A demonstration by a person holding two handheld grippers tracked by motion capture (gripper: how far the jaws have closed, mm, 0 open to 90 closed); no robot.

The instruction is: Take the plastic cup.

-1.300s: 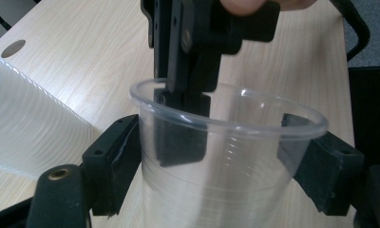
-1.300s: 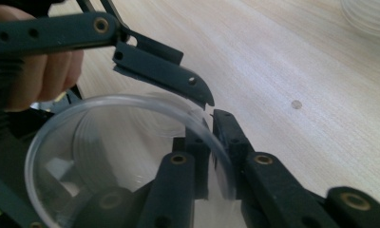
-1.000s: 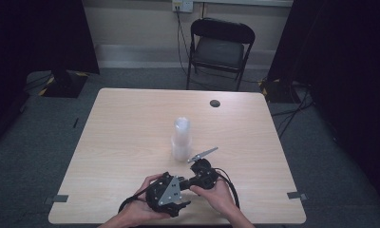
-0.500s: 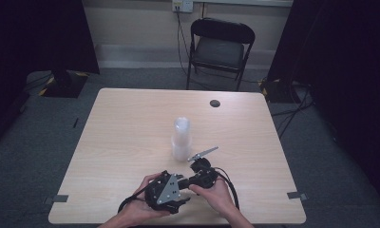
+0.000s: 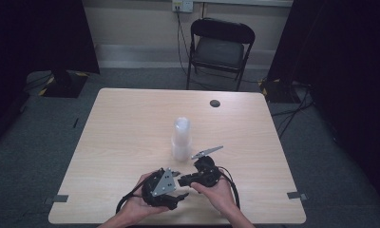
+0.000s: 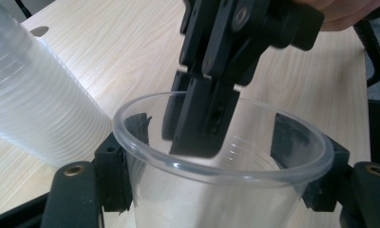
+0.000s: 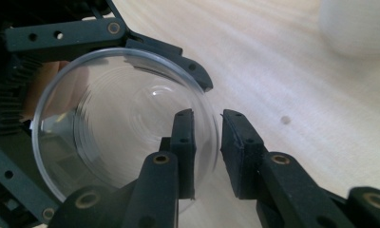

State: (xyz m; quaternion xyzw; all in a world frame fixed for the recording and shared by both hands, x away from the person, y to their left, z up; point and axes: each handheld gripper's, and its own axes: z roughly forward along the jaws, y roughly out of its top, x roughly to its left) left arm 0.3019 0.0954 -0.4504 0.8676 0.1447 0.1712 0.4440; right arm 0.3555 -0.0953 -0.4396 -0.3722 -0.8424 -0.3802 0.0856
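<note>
**Cup passed between two tongs**

Near the desk's (image 5: 131, 123) 6 o'clock edge, the left tongs (image 6: 216, 156) clamp a clear cup (image 6: 226, 190) by its sides, having just been closing. The right tongs (image 7: 207, 142) straddle its rim at 3 o'clock, slightly parted and just opening, pads off. A cup stack (image 5: 181, 137) stands at 12 o'clock.

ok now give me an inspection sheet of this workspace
surface: light wooden table
job's things: upright stack of clear plastic cups; single clear plastic cup
clutter: nothing seen
grippers: left gripper shut on the single cup, jaws have just been closing; right gripper open, jaws have just been opening, astride the cup's rim
cables: black cable trails from each gripper
surroundings: black folding chair, grey carpet
</note>
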